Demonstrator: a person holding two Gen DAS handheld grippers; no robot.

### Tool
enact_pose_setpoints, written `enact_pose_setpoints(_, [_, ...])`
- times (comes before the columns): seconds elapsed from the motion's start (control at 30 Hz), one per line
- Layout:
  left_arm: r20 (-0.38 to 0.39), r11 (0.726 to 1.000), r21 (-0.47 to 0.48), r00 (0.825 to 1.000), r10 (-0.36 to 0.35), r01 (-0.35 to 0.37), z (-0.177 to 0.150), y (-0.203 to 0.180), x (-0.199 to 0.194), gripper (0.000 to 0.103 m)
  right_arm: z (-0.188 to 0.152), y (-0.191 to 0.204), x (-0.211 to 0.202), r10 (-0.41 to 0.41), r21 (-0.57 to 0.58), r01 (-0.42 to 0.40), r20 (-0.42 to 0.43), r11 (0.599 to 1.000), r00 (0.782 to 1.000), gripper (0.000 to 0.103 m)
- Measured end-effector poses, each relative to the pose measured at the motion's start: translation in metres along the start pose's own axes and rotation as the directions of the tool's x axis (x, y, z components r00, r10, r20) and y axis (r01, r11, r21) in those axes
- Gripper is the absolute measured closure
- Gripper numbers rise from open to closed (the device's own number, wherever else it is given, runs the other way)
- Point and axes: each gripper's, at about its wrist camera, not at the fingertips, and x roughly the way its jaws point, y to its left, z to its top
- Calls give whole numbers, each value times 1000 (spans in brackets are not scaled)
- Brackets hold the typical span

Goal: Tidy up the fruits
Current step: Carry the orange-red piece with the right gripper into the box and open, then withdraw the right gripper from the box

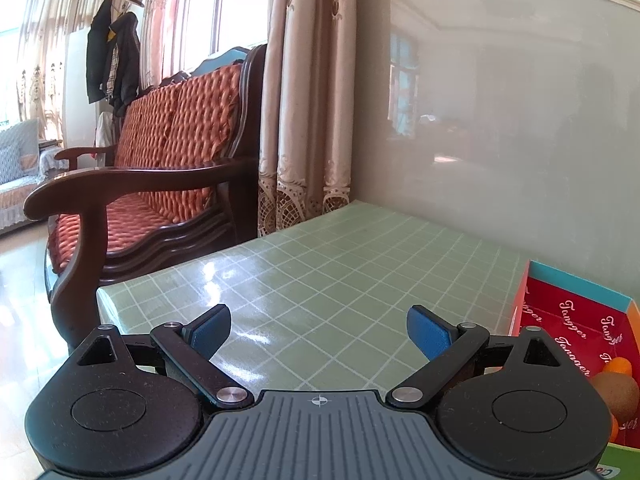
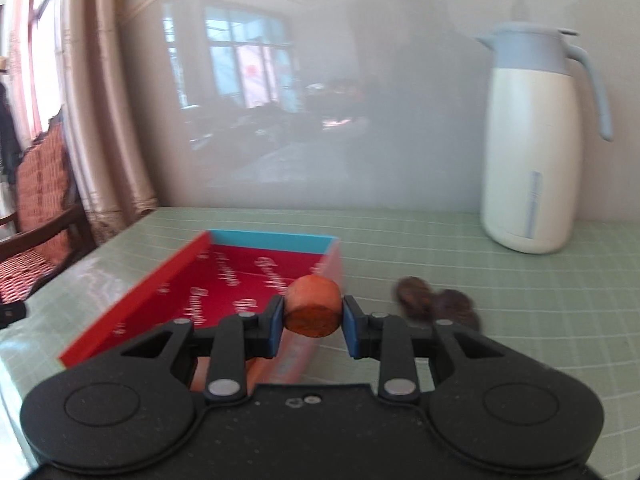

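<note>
Blurred brown fruits [image 2: 436,302] — kind unclear

Plenty of open room on the left half of the green checked table [image 1: 320,264], nothing sits on it out to the far wall [image 1: 500,100], which caps any reach forward. The wooden sofa [image 1: 160,168] and curtain [image 1: 308,92] crowd the table's left edge and corner. The red box [image 2: 168,292] blocks the middle, its raised sides need clearing from above. To its right, two dark brown fruits [image 2: 436,304] lie on the cloth just beside the box wall, leaving a tight gap. Farther back right, a tall white jug [image 2: 532,144] stands by the wall; the table between it and the fruits is open.
</note>
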Motion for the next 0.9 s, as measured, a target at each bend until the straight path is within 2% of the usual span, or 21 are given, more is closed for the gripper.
enact_pose_setpoints(0.17, [2, 1000, -4, 1000, 5, -5, 0, 4, 0, 9, 2, 34, 22, 76, -54, -79, -57, 995, 995, 74])
enact_pose_setpoints(0.57, [-21, 999, -24, 999, 36, -37, 0, 20, 9, 9, -1, 79, 42, 104, -163, -120, -100, 979, 989, 73])
enact_pose_setpoints(0.6, [-22, 999, -26, 999, 39, -39, 0, 21, 9, 9, -2, 82, 42, 102, -176, -118, -99, 977, 990, 72])
enact_pose_setpoints(0.73, [-31, 998, -45, 999, 40, -41, 1, 24, 11, 9, -6, 93, 41, 84, -227, -104, -94, 968, 992, 52])
enact_pose_setpoints(0.9, [-25, 1000, -26, 1000, 17, -18, 0, 12, 7, 9, -3, 90, 29, 80, -231, -88, -43, 969, 996, 50])
